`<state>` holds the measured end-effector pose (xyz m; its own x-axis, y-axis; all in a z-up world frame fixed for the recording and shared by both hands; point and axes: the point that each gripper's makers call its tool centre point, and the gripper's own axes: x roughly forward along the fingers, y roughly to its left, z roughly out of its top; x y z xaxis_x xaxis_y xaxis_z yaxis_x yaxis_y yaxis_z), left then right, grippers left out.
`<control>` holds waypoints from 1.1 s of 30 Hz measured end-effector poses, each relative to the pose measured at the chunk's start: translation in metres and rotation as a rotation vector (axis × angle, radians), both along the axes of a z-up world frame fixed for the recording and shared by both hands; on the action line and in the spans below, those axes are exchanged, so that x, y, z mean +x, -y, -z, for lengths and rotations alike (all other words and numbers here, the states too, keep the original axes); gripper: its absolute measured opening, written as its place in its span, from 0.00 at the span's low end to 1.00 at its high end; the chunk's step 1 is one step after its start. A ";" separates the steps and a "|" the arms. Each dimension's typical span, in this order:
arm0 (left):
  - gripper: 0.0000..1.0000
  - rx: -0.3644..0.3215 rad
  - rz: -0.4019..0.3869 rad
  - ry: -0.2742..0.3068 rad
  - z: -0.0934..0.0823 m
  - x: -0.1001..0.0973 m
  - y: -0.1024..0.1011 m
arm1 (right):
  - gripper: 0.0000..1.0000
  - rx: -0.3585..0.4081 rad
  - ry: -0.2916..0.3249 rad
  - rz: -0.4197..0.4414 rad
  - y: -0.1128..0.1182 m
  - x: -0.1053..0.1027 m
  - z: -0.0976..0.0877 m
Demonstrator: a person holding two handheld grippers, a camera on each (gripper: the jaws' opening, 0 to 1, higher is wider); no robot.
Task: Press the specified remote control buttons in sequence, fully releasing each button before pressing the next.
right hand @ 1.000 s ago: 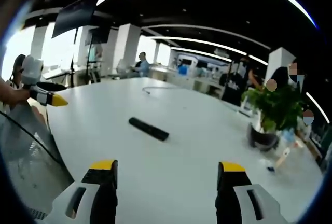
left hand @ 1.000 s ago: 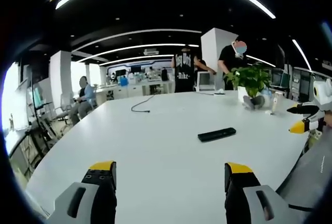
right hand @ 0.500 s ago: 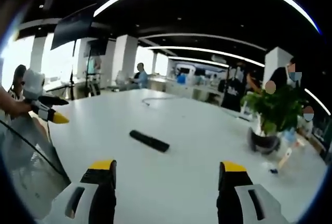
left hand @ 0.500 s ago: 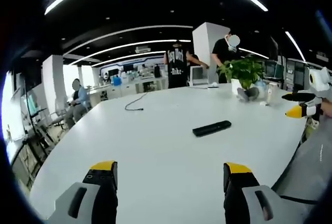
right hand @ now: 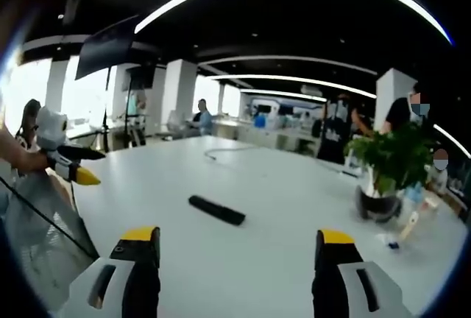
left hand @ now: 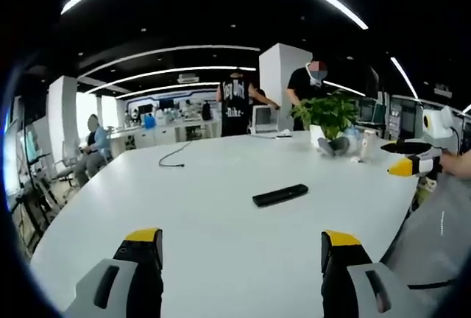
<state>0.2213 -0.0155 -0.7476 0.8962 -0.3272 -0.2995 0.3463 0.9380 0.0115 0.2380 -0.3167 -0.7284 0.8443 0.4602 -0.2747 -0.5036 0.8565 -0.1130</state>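
Your left gripper [left hand: 239,248] has its jaws spread wide apart, holding nothing and touching nothing. Its yellow-tipped jaws rise level from the bottom of the left gripper view, above the near part of the white worktop [left hand: 184,207]. Your right gripper [right hand: 237,248] is the same: jaws wide apart, empty, hovering level over the worktop.

The black remote control [left hand: 280,195] lies flat on the worktop, well ahead of both grippers and apart from them. In the left gripper view it sits slightly right of centre; in the right gripper view the remote control [right hand: 216,210] sits slightly left of centre, lying at a slant.

In the left gripper view, your right gripper comes in at the far right edge, held in your hand [left hand: 458,163], its yellow tip pointing towards the worktop. In the right gripper view, your left gripper comes in at the far left edge, likewise pointing inward.

A potted plant [right hand: 383,167] stands on the far side of the worktop, and a dark cable [left hand: 173,156] lies near the far edge. Several people stand or sit in the office behind.
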 end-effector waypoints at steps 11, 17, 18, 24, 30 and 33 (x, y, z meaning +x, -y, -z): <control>1.00 -0.059 0.031 0.110 -0.024 -0.001 0.012 | 0.87 0.001 -0.010 0.041 0.014 0.000 0.003; 1.00 -0.100 0.022 0.126 -0.029 0.000 0.012 | 0.86 -0.023 0.002 0.063 0.019 0.001 0.003; 1.00 -0.102 0.017 0.130 -0.030 0.000 0.012 | 0.86 -0.049 0.004 0.057 0.019 0.000 0.005; 1.00 -0.104 -0.011 0.139 -0.032 0.001 0.007 | 0.82 -0.125 -0.012 0.059 0.024 -0.001 0.012; 1.00 -0.082 0.008 0.126 -0.028 0.001 0.009 | 0.81 -0.110 -0.010 0.088 0.030 0.000 0.010; 1.00 -0.100 0.013 0.144 -0.032 0.001 0.010 | 0.81 -0.101 -0.017 0.112 0.034 0.001 0.011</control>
<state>0.2226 -0.0253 -0.7157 0.9232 -0.3604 -0.1337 0.3596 0.9326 -0.0310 0.2392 -0.3510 -0.7390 0.8836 0.3321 -0.3300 -0.4078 0.8922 -0.1939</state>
